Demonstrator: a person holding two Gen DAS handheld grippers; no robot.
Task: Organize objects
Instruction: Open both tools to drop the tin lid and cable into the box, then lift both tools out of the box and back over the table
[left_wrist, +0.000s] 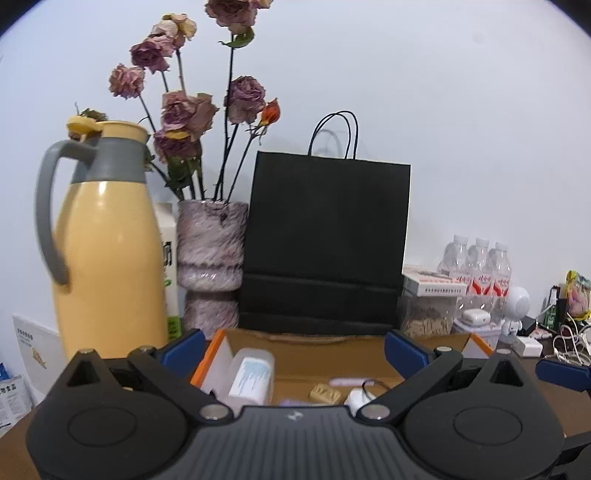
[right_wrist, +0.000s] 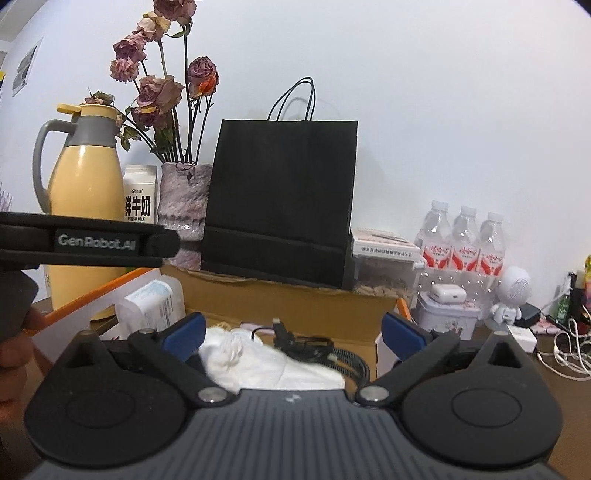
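An open cardboard box (left_wrist: 314, 354) with orange-edged flaps sits in front of me on the brown desk. In the left wrist view it holds a white bottle with a pale blue pattern (left_wrist: 253, 376), a small tan piece (left_wrist: 325, 393), a pink item (left_wrist: 347, 382) and a white item with a cord (left_wrist: 358, 398). My left gripper (left_wrist: 295, 349) is open over the box's near side with nothing between its blue pads. In the right wrist view the box (right_wrist: 295, 302) also holds crumpled white cloth (right_wrist: 266, 362) and a black cable (right_wrist: 306, 343). My right gripper (right_wrist: 293, 334) is open above them and holds nothing.
Behind the box stand a black paper bag (left_wrist: 325, 240), a vase of dried roses (left_wrist: 210, 258), a yellow thermos jug (left_wrist: 107, 240) and a milk carton (right_wrist: 138, 195). To the right are water bottles (right_wrist: 465, 240), a tin (right_wrist: 447, 321), a white robot figure (right_wrist: 511, 295) and chargers with cords (right_wrist: 561, 350).
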